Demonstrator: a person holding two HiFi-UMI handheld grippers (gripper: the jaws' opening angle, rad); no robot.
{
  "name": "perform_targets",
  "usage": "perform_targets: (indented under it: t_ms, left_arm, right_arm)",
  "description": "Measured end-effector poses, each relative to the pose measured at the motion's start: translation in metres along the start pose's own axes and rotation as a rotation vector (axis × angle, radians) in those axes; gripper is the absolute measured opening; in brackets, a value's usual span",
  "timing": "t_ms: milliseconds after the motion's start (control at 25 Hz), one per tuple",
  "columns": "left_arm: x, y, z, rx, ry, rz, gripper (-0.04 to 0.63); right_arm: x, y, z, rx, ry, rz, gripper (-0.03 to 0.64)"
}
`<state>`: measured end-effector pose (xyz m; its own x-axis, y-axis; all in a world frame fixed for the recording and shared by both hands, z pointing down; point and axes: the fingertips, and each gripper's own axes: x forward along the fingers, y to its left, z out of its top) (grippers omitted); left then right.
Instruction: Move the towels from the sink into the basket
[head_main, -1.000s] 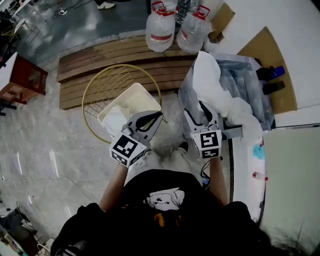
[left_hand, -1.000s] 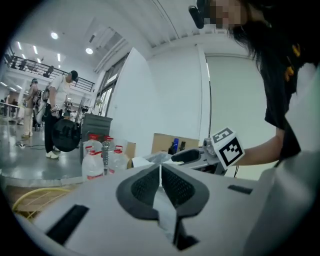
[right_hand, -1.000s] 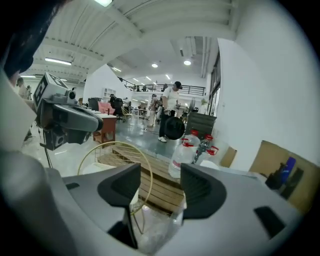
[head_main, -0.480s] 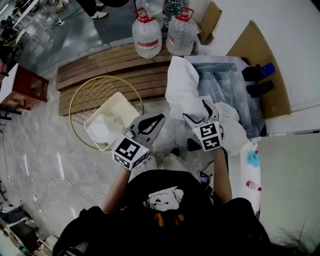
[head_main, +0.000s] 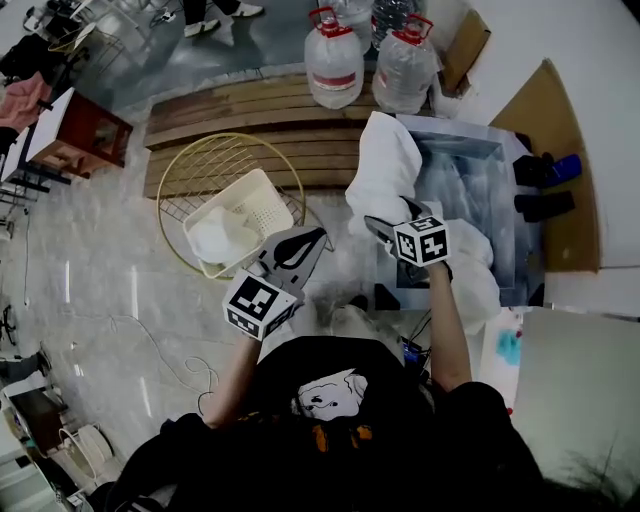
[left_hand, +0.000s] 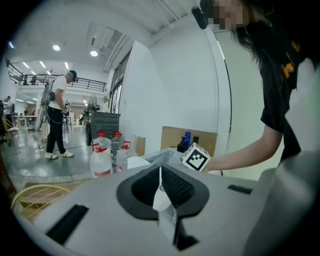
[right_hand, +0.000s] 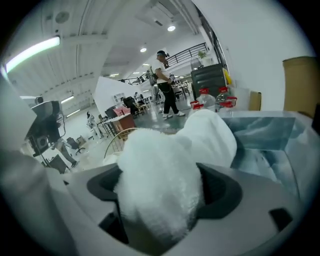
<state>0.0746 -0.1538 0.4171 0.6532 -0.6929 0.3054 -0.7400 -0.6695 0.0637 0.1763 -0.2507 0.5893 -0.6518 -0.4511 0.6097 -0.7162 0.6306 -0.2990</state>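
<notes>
At sink (head_main: 505, 150) edge, R gripper (head_main: 390, 218) jaws have just been opened wide round a draped towel (head_main: 385, 165), not yet pinched; L gripper (head_main: 318, 238) jaws are pressed together, empty. Carry to basket (head_main: 275, 195) is still owed.

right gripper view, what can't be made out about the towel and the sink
- Right claw: jaws have just been opening with the towel between them; it hides the pads, contact unclear.
- Sink floor: right gripper view, covered by towel and clear plastic.
- Towel count: head view, white folds merge.
</notes>
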Motion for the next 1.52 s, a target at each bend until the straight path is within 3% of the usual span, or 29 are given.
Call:
perform_targets:
  t_ms: [80,200,360,520,760,1120,1320,1520]
  left_arm:
    - [-0.004,0.004,-0.003,-0.007,0.006,0.022,0.006]
    - [-0.009,0.008,-0.008,-0.014,0.012,0.038,0.005]
    - [-0.016,0.012,-0.007,-0.017,0.000,0.037,0.005]
    - [-0.029,0.023,-0.004,-0.012,-0.022,0.036,0.005]
    - [-0.070,0.065,-0.007,-0.019,-0.044,0.076,0.005]
    - [-0.149,0.144,-0.027,-0.068,-0.075,0.193,0.005]
    - [-0.188,0.181,-0.042,-0.100,-0.080,0.239,0.005]
    - [-0.222,0.214,-0.062,-0.131,-0.076,0.271,0.005]
  right_arm:
    - [-0.002,0.000,0.001,0.012,0.002,-0.010,0.418]
    - [-0.006,0.001,0.005,0.037,-0.005,-0.023,0.288]
    - [-0.016,0.009,0.018,0.016,-0.048,-0.065,0.206]
    - [-0.036,0.036,0.053,-0.008,-0.152,-0.074,0.195]
    - [-0.060,0.103,0.139,-0.070,-0.338,-0.059,0.192]
    - [-0.049,0.226,0.238,-0.150,-0.541,0.091,0.190]
    - [0.002,0.286,0.255,-0.111,-0.535,0.222,0.190]
    - [0.091,0.329,0.228,-0.160,-0.388,0.227,0.190]
